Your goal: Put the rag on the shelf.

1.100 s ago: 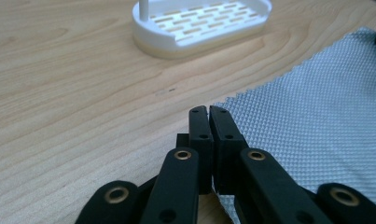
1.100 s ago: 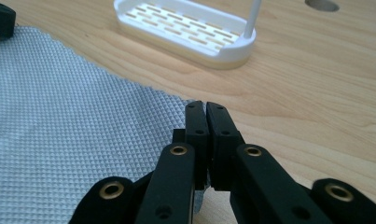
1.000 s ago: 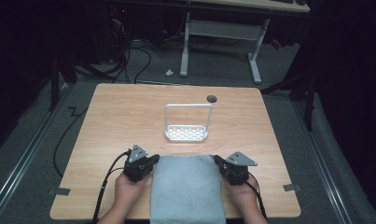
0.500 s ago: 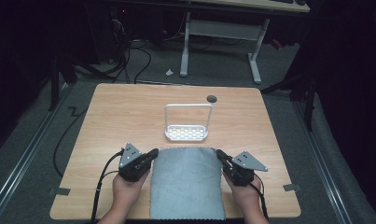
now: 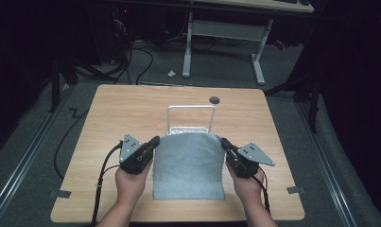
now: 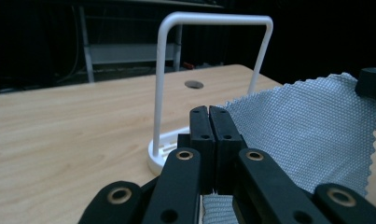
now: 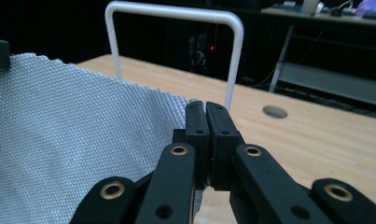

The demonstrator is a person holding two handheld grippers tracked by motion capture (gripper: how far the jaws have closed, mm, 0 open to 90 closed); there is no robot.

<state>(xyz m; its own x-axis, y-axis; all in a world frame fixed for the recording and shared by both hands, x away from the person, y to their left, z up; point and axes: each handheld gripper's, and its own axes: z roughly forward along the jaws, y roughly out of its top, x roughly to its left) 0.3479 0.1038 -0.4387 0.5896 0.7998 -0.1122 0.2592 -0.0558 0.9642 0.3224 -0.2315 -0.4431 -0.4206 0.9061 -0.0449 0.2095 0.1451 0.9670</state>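
High view: the grey cloth [image 5: 189, 165] is stretched between the left gripper [image 5: 140, 153] and right gripper [image 5: 234, 155], each clenched on a far corner, just short of the white rack [image 5: 190, 109], both equally near.

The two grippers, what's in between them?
A grey cloth stretches between the left gripper and right gripper, each pinching a far corner, seen in the high view.

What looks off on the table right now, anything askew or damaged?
Nothing stands out. The grey cloth is lifted evenly at its far corners by the left tool and the right tool, its far edge near the white rack, which stands upright. The table shows no spill.
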